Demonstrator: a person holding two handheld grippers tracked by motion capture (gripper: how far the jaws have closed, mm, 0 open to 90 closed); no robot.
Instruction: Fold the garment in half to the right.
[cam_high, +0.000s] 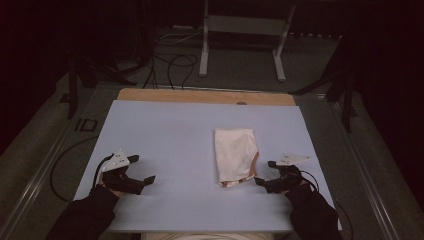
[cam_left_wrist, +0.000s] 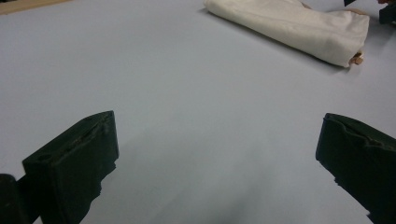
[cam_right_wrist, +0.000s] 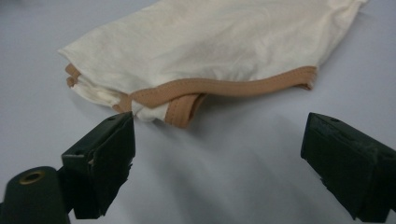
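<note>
While both hands are kept low at the near edge of the pale blue table sheet (cam_high: 165, 130), a folded cream garment (cam_high: 235, 154) with tan trim is seen lying flat right of the sheet's centre, its long axis running away from the person. The tan trim (cam_right_wrist: 224, 88) is observed along the near and right edges of the fold, where a strip of it curls under the cloth at the near corner. The right gripper (cam_high: 266, 176) is held just beside that near right corner; its jaws are spread wide and nothing is held between them. From the right gripper view, the left-hand jaw tip is seen very close to the trimmed corner, though contact cannot be confirmed, and the other jaw is set over bare sheet, apart from the cloth. The left gripper (cam_high: 144, 172) is recorded at the left of the sheet, well apart from the garment, with jaws likewise spread and empty; bare sheet is seen between them in the left gripper view, and the garment (cam_left_wrist: 294, 25) is noted far off at the upper right of that view. A strip of bare wooden tabletop (cam_high: 205, 96) is exposed beyond the far edge of the sheet. Dark sleeves are noted on both forearms.
</note>
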